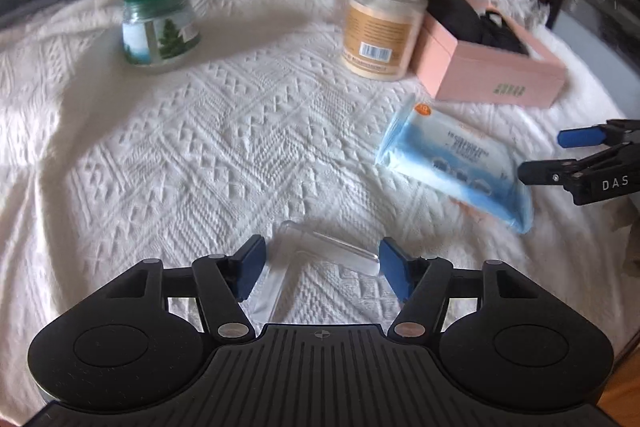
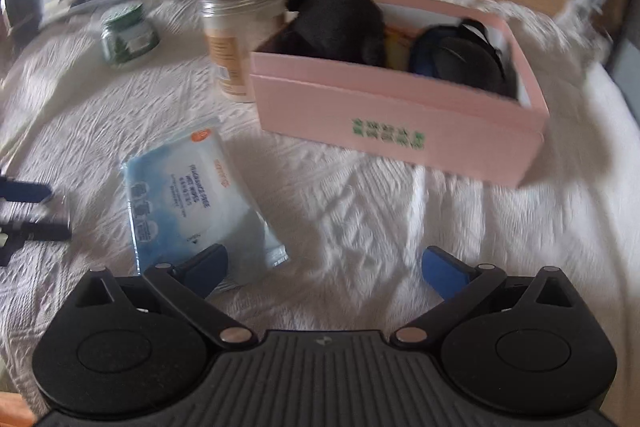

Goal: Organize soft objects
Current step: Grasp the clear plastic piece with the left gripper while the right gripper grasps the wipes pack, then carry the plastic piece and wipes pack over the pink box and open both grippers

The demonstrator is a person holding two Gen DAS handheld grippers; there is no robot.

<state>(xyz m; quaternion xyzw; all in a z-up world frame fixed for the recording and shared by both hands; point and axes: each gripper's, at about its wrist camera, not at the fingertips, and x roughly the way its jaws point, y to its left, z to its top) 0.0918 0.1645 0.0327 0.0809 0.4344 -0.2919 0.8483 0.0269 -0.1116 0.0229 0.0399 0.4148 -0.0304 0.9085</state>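
Right wrist view: right gripper (image 2: 324,267) jaws spread, empty, beside wet-wipes pack (image 2: 192,195) near pink box (image 2: 400,115); left gripper (image 1: 320,263) jaws spread over white bedspread (image 1: 200,147).

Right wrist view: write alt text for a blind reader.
The open right gripper hovers over a white textured bedspread, its left finger beside a blue wet-wipes pack. Behind sit a pink box holding dark soft items, and two jars.

Two jars out here, a green-lidded jar (image 1: 160,27) and a tan-labelled jar (image 1: 382,27). One pink box (image 2: 400,131), one wipes pack (image 2: 192,195), one clear plastic piece (image 1: 320,251), two dark soft items in the box (image 2: 340,23) (image 2: 460,59).
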